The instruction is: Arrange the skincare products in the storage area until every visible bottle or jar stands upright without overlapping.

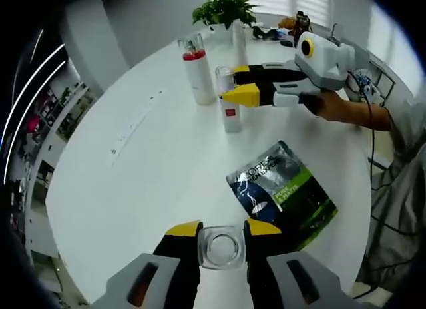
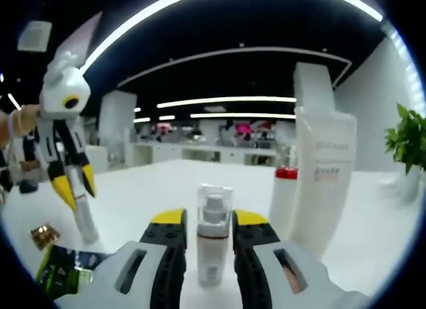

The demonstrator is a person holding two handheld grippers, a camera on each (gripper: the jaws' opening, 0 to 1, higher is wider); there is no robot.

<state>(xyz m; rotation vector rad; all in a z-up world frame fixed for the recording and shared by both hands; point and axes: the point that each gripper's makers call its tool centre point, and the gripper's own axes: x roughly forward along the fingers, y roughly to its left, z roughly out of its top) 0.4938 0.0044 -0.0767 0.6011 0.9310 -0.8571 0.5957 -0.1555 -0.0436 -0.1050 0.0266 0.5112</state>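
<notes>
In the left gripper view, the left gripper (image 1: pixel 221 237) has its fingers (image 1: pixel 183 239) clenched on a small clear jar (image 1: pixel 220 247) just above the white desk (image 1: pixel 133 189). Farther on, a bottle with a red band (image 1: pixel 198 72) stands upright. Near it the right gripper (image 1: pixel 245 84) has its fingers on both sides of a slim pump bottle (image 1: pixel 229 106). A dark and green sachet (image 1: pixel 283 192) lies flat to the right.

In the right gripper view, the pump bottle (image 2: pixel 213 236) stands upright between the yellow-tipped fingers (image 2: pixel 166 232), which touch it. A tall white tube (image 2: pixel 324 179) stands at the right.
</notes>
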